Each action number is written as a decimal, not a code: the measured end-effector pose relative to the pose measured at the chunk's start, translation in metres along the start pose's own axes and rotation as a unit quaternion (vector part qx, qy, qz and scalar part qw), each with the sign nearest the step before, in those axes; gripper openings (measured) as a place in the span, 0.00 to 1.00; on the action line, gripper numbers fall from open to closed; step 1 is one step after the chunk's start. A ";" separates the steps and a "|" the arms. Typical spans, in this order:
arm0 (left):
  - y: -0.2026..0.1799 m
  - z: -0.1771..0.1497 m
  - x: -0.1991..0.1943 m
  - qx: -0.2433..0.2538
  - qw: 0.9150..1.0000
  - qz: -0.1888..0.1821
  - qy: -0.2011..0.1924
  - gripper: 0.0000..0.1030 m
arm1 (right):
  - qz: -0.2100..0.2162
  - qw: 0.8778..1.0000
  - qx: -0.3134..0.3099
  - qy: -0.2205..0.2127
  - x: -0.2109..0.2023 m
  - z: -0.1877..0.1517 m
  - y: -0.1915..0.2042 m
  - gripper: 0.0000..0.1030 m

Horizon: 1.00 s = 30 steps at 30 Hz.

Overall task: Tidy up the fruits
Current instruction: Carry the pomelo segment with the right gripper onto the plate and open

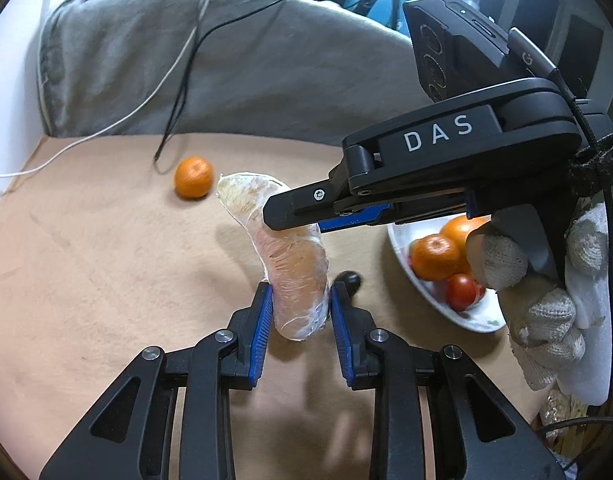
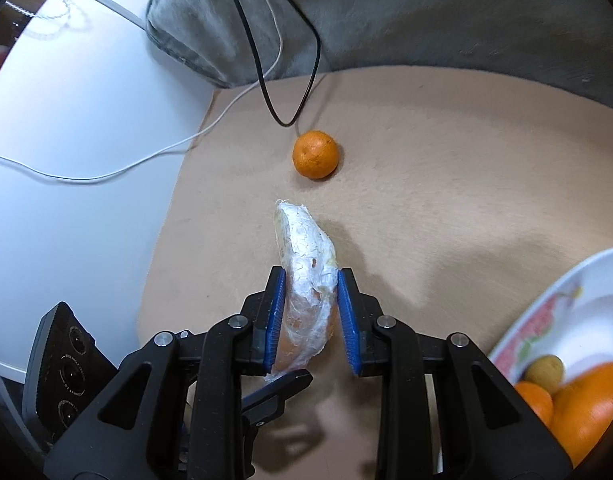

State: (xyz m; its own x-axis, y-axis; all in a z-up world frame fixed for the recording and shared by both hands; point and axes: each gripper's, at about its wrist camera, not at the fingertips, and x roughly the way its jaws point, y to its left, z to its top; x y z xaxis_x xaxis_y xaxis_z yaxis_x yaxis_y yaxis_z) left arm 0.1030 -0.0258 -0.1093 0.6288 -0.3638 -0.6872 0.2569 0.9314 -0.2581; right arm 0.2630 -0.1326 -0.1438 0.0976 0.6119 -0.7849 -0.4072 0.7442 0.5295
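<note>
**Two claws, one soft slice**

Two claws pinch the wrapped fruit slice [image 1: 294,264] above the middle of the tan mat [image 1: 106,280]: the left claw [image 1: 300,312] at its lower end, the right claw [image 2: 309,312] further up. Pulling apart could tear the wrap; squeezing could crush it. A loose orange [image 1: 193,177] near the mat's far edge could roll; the plate [image 1: 434,300] sits right.

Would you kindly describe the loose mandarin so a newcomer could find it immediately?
Start at the tan cloth below the grey cushion. Near its far edge, just under the black cable loop, sits the mandarin. It lies alone on the cloth, unlike the fruits in the white dish and the wrapped pomelo wedge.
</note>
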 end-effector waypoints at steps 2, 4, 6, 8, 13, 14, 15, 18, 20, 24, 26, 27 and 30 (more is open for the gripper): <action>-0.006 0.004 0.005 0.007 1.000 -0.003 -0.003 0.27 | 0.000 1.000 0.001 -0.007 -0.011 -0.004 -0.003 0.27; -0.014 0.004 0.003 0.013 1.000 -0.010 -0.007 0.27 | 0.000 1.000 0.003 -0.014 -0.023 -0.008 -0.007 0.26; -0.023 0.007 0.004 0.018 1.000 -0.015 -0.009 0.27 | -0.001 1.000 0.005 -0.021 -0.032 -0.012 -0.009 0.26; -0.031 0.008 0.004 0.024 0.999 -0.020 -0.012 0.27 | -0.003 1.000 0.007 -0.028 -0.042 -0.015 -0.012 0.26; -0.051 0.013 0.007 0.037 0.999 -0.035 -0.015 0.27 | -0.007 0.999 0.016 -0.044 -0.067 -0.024 -0.026 0.26; -0.056 0.013 0.007 0.040 0.998 -0.038 -0.016 0.27 | -0.008 0.999 0.018 -0.047 -0.073 -0.026 -0.029 0.26; -0.061 0.014 0.009 0.043 0.998 -0.042 -0.016 0.27 | -0.009 0.999 0.019 -0.050 -0.078 -0.028 -0.032 0.26; -0.081 0.020 0.014 0.054 0.997 -0.052 -0.015 0.27 | -0.012 0.998 0.027 -0.060 -0.093 -0.034 -0.042 0.26; -0.090 0.022 0.018 0.061 0.996 -0.059 -0.014 0.27 | -0.014 0.997 0.033 -0.066 -0.104 -0.039 -0.050 0.26; -0.112 0.025 0.025 0.076 0.994 -0.075 -0.011 0.27 | -0.020 0.996 0.047 -0.080 -0.126 -0.050 -0.066 0.26; -0.123 0.026 0.029 0.084 0.993 -0.082 -0.009 0.27 | -0.023 0.995 0.053 -0.086 -0.134 -0.053 -0.074 0.26; -0.127 0.027 0.030 0.087 0.992 -0.085 -0.008 0.27 | -0.025 0.994 0.057 -0.089 -0.139 -0.055 -0.078 0.26; -0.140 0.028 0.037 0.096 0.991 -0.094 -0.005 0.27 | -0.029 0.993 0.069 -0.096 -0.151 -0.062 -0.091 0.26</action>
State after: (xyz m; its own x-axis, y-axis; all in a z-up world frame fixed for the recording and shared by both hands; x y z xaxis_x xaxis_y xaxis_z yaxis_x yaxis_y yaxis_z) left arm 0.1110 -0.1695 -0.0791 0.5631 -0.5316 -0.6327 0.5043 0.8276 -0.2465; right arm 0.2293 -0.3088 -0.0935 0.2940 0.5975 -0.7460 -0.2695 0.8007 0.5350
